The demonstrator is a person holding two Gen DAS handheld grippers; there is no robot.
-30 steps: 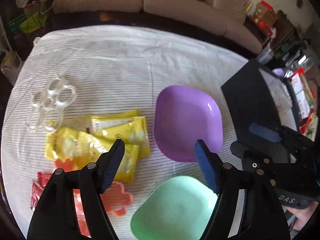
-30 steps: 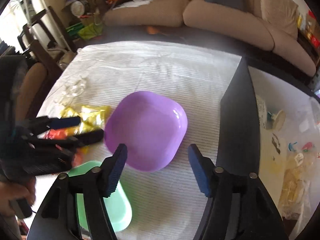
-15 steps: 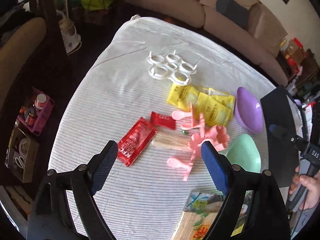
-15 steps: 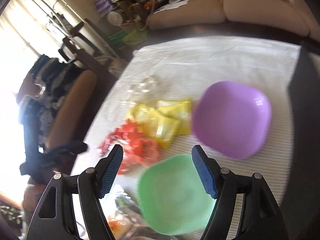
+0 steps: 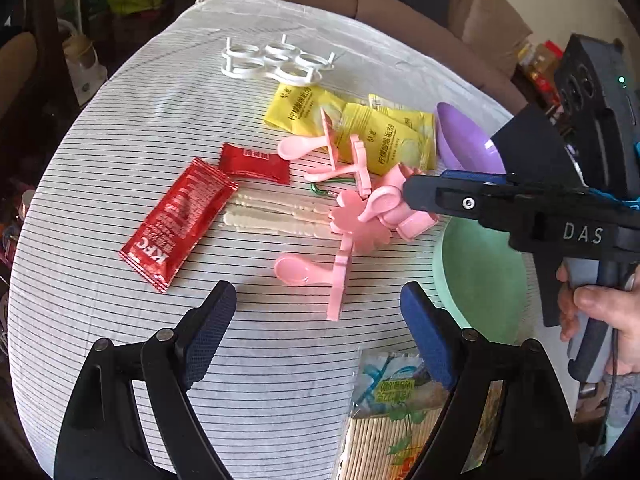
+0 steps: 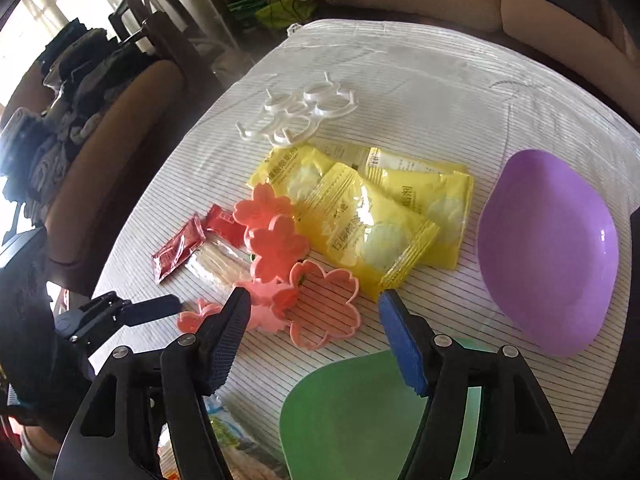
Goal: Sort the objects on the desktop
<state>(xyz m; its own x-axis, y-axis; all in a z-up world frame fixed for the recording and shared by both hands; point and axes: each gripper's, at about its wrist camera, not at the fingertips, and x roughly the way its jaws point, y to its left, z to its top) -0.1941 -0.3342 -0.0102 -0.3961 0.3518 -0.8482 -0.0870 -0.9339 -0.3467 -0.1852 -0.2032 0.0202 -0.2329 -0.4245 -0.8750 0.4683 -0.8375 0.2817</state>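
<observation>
Pink cutters [image 6: 320, 300]: lying mid-cloth beside green bowl [image 6: 360, 412] | light, stiff, thin-walled; gripping across rim | right gripper [image 6: 314, 340]: jaws closing, empty, hovering above | left gripper [image 5: 316, 336]: gaping, empty

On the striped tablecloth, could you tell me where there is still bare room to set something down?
The striped tablecloth is bare left of the white ring holder and red KFC sachet, and beyond the holder toward the sofa. The near strip before the left gripper is also free. It is crowded from the yellow packets through the pink cutters to the purple bowl and green bowl.
</observation>
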